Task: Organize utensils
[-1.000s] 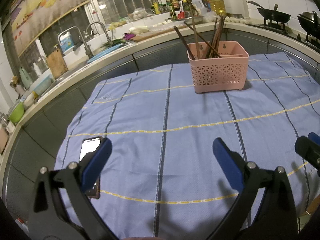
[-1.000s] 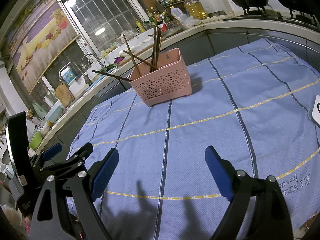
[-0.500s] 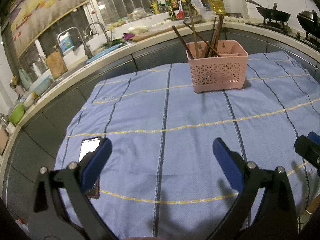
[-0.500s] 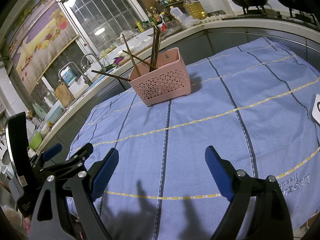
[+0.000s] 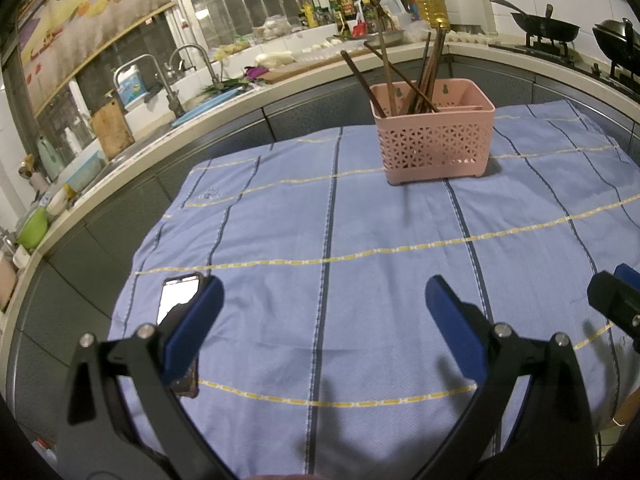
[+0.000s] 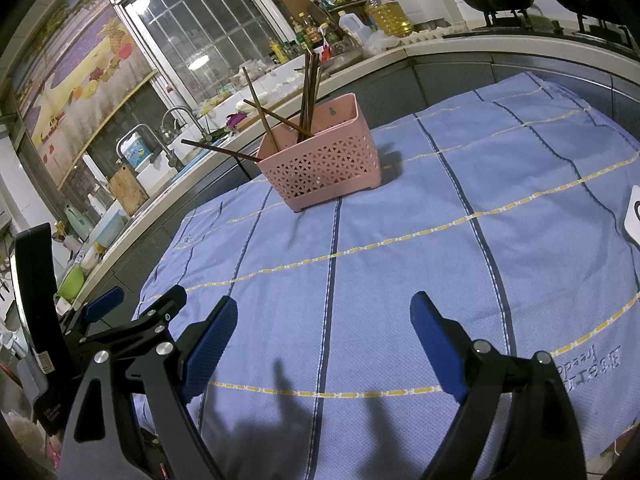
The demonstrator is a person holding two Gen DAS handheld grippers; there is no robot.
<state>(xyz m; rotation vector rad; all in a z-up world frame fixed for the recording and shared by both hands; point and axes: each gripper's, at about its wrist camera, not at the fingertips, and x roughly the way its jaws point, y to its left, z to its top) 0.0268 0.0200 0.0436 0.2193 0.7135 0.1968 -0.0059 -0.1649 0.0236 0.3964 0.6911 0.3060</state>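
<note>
A pink perforated basket [image 5: 434, 140] stands at the far side of the table on a blue striped cloth [image 5: 320, 240]; it also shows in the right wrist view [image 6: 320, 168]. Several dark brown chopsticks [image 5: 424, 68] stand in it, leaning in different directions [image 6: 308, 92]. My left gripper [image 5: 323, 300] is open and empty, low over the near part of the cloth. My right gripper [image 6: 324, 320] is open and empty too, beside the left gripper [image 6: 132, 320], far from the basket.
A phone [image 5: 176, 300] with a lit screen lies on the cloth under my left finger. A white object [image 6: 634, 216] lies at the cloth's right edge. A counter with a sink [image 5: 176, 92], bottles [image 5: 432, 4] and woks [image 5: 548, 32] runs behind the table.
Both views have shifted very slightly; the basket and chopsticks stay put and both grippers stay open.
</note>
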